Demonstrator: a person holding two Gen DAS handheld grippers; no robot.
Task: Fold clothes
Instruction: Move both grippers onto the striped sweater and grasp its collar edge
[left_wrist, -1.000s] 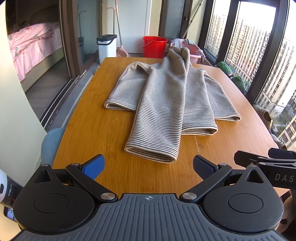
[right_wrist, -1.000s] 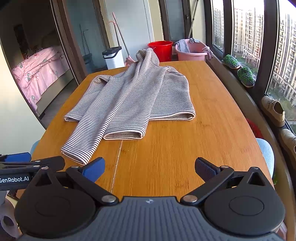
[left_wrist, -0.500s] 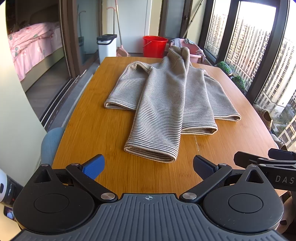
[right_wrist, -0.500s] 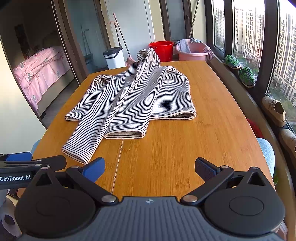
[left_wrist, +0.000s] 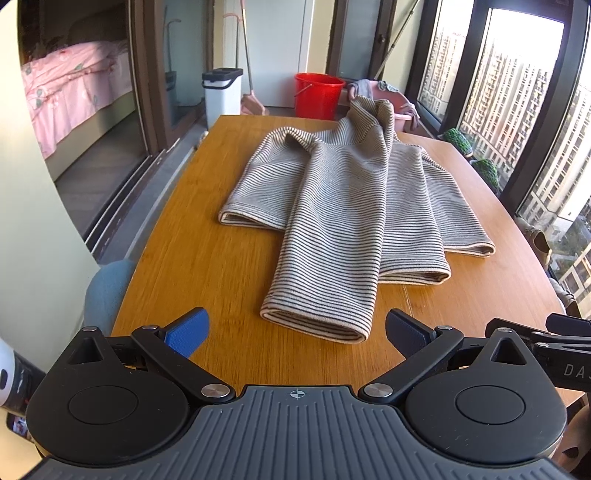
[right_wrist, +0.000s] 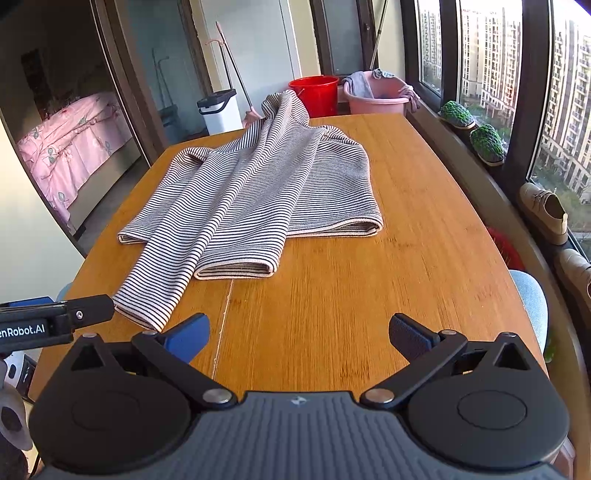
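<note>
A striped beige-and-black sweater (left_wrist: 351, 206) (right_wrist: 251, 192) lies loosely on the wooden table (left_wrist: 207, 258) (right_wrist: 369, 295), one sleeve stretched toward me with its cuff (left_wrist: 314, 321) nearest. My left gripper (left_wrist: 295, 332) is open over the table's near edge, just short of that cuff, holding nothing. My right gripper (right_wrist: 299, 332) is open too, above bare wood to the right of the sleeve end (right_wrist: 144, 314). In each view the other gripper's tip shows at the side.
A red bucket (left_wrist: 318, 95), a pink basin (right_wrist: 376, 94) with cloths and a white bin (left_wrist: 222, 94) stand beyond the far table end. Windows with small plants (right_wrist: 487, 142) and shoes (right_wrist: 546, 212) line the right. A blue chair (left_wrist: 105, 288) sits at the left.
Both grippers have edged slightly forward toward the sweater. Their jaws stay open and the sweater has not moved.
</note>
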